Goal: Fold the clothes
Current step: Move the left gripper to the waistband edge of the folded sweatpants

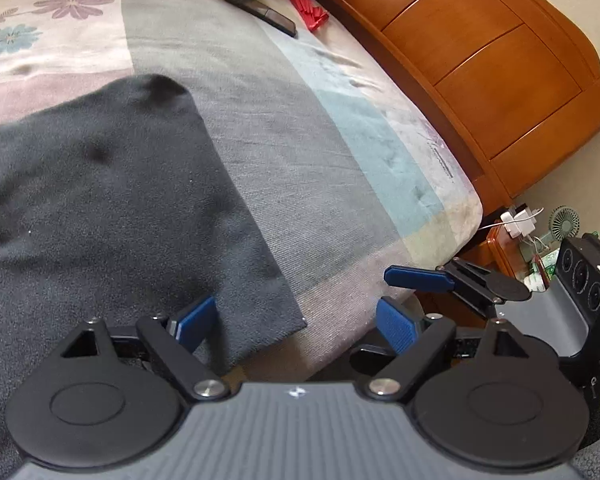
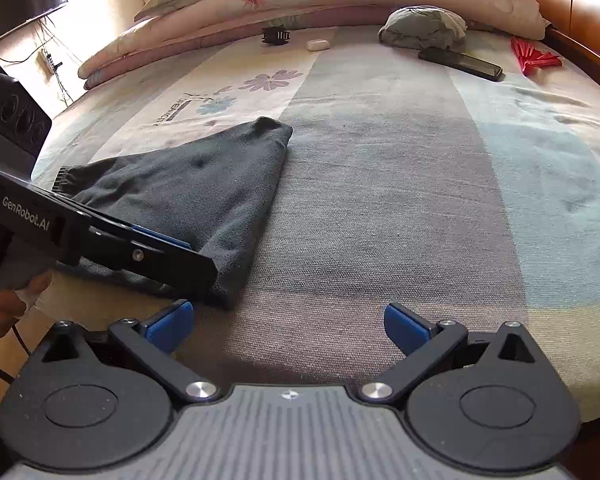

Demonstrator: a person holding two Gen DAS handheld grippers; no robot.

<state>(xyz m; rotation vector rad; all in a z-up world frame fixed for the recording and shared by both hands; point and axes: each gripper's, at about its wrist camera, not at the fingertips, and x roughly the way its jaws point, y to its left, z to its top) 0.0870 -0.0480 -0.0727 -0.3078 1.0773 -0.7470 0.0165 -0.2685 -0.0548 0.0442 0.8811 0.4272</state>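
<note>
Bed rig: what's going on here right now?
A person is folding clothes on the bed with two handheld grippers. The left gripper is open over the near corner of a dark grey garment, not gripping it. The right gripper is open beside it, over bare bedspread. A phone lies farther back.

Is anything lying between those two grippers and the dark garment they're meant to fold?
Nothing visible. The left gripper is open right at the dark garment's near corner. Between the right gripper and the garment lies only bare bedspread. The phone lies far off.
</note>
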